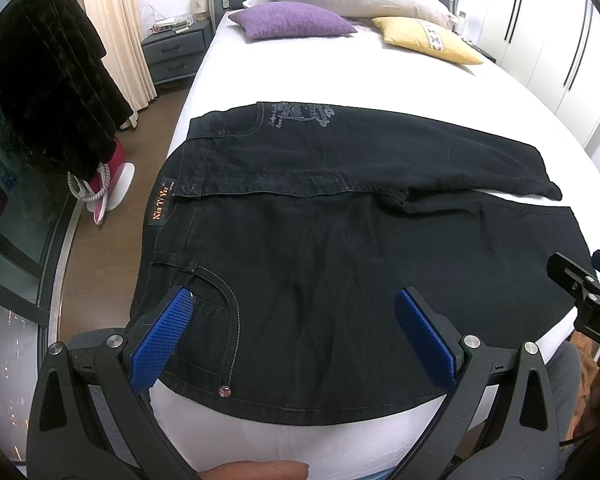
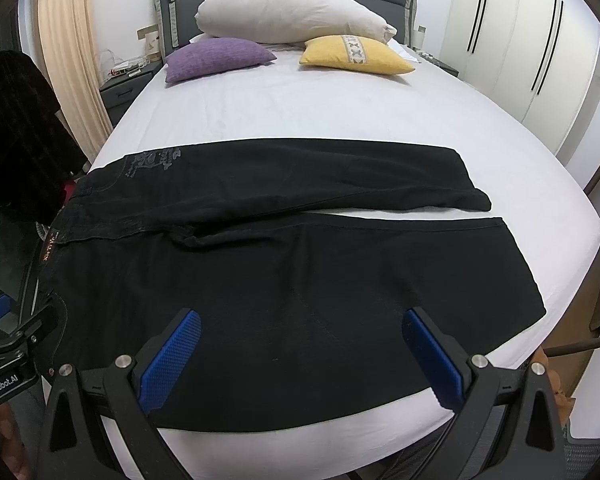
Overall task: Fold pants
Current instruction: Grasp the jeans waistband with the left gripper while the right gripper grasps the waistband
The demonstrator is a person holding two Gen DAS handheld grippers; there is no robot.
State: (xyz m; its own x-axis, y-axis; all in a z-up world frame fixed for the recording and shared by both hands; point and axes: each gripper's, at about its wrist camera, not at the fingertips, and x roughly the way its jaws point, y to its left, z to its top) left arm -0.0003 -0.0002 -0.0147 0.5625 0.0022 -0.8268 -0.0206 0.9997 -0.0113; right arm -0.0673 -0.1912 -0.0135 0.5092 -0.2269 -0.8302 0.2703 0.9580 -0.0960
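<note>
Item: black pants (image 1: pixel 320 248), spread flat across the foot of the bed (image 1: pixel 340 76), waistband to the left, both legs running right, lying apart; no fold yet made, so the whole task appeared to remain. Left tongs (image 1: pixel 292 320) gaped wide above the hip pocket, holding nothing; right tongs (image 2: pixel 300 344) likewise wide and empty over the near leg.
</note>
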